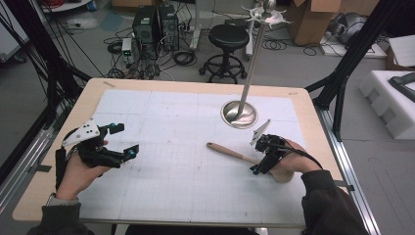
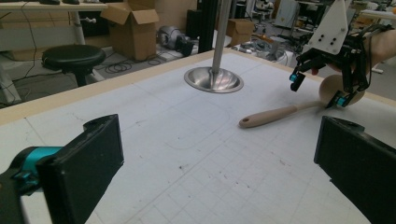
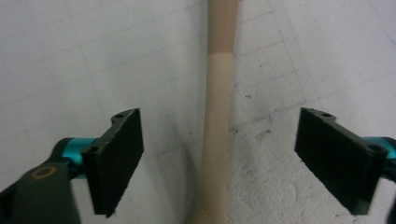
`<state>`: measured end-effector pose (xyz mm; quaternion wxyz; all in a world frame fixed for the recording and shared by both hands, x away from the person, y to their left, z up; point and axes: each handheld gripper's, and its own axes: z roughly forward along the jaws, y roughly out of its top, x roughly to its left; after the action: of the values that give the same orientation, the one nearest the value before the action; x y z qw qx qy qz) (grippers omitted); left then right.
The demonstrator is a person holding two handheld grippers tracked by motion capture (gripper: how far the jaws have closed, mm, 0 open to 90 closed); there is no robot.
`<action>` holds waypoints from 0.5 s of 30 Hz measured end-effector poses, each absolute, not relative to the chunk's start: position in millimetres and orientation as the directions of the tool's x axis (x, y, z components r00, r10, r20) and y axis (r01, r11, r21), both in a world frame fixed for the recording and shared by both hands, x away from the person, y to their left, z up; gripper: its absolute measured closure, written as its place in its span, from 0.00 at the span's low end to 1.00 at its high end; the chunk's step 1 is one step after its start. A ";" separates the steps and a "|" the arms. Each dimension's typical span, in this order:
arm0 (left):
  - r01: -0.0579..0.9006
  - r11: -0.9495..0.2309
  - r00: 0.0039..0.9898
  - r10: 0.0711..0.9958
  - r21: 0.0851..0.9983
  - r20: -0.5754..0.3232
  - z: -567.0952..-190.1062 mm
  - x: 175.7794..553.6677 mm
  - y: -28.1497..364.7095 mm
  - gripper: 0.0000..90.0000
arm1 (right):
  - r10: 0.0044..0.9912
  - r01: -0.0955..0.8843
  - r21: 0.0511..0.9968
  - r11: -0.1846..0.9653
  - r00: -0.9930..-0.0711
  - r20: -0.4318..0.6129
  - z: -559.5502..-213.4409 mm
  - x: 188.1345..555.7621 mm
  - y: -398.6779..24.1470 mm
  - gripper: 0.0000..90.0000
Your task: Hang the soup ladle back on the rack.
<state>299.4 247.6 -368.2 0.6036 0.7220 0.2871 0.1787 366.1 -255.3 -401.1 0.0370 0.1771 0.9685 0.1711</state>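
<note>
My right gripper (image 3: 219, 154) hangs jaws apart astride the neck of the one wooden spoon (image 1: 230, 152) lying on the gridded table (image 1: 171, 191), my left gripper (image 1: 122, 142) likewise gapes over bare mat, one steel stand (image 1: 240, 113) beyond.

Even, cool overhead light falls across the white worktop (image 1: 171, 117), leaving only faint, soft shadows. A bright sheen flares on the steel base (image 1: 239, 113) of the stand. The high view is soft and grainy, its far edges darkening around black frame posts. In the left gripper view, the near jaws are blurred and the background looks washed out. In the right gripper view, the wooden spoon (image 3: 217, 116) casts a dim shadow to its left, and focus softens toward the frame's top.
</note>
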 end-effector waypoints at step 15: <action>0.202 -0.109 0.770 0.632 0.973 -0.089 -368.8 299.7 247.9 0.02 | 0.354 0.340 0.245 0.908 -0.935 -0.016 -406.8 363.6 -253.2 0.65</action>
<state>299.7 247.9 -368.8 0.6019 0.7230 0.2883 0.1782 363.6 -253.2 -406.8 0.0301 0.1778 0.9763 0.1198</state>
